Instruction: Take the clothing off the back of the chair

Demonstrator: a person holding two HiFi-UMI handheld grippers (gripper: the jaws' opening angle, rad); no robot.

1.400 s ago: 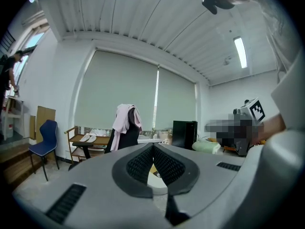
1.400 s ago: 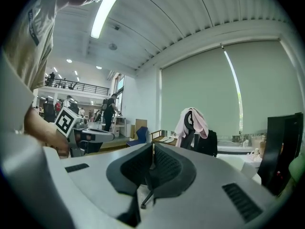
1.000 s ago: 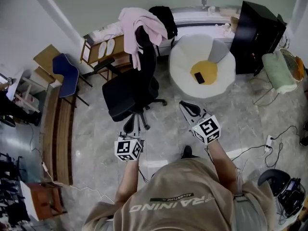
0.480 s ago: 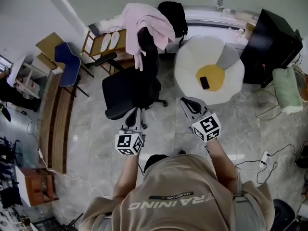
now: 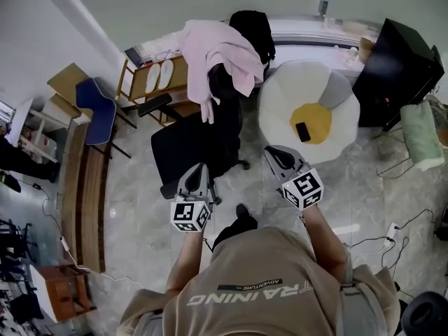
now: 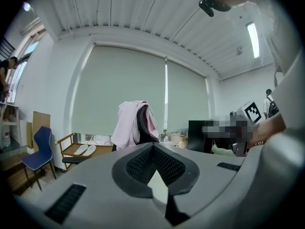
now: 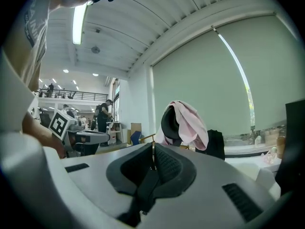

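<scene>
A pink garment [image 5: 218, 51] hangs over the backrest of a black office chair [image 5: 192, 145]; it also shows in the left gripper view [image 6: 127, 127] and the right gripper view [image 7: 189, 120]. My left gripper [image 5: 199, 169] hovers over the near edge of the chair's seat, well short of the garment, with its jaws together and nothing in them [image 6: 153, 147]. My right gripper [image 5: 274, 152] is beside the chair on the right, near the beanbag, also shut and empty [image 7: 153, 150]. Both point roughly level at the chair back.
A white beanbag [image 5: 280, 96] with a yellow centre and a dark phone [image 5: 302, 131] sits right of the chair. A black cabinet [image 5: 393, 54], a wooden armchair [image 5: 154, 75], a blue chair [image 5: 98, 110] and a black bag [image 5: 253, 28] surround it. Cables [image 5: 392, 229] lie on the floor at right.
Both grippers have moved forward towards the chair as the person stepped closer; the chair and garment now sit nearer. Both pairs of jaws stay together.
</scene>
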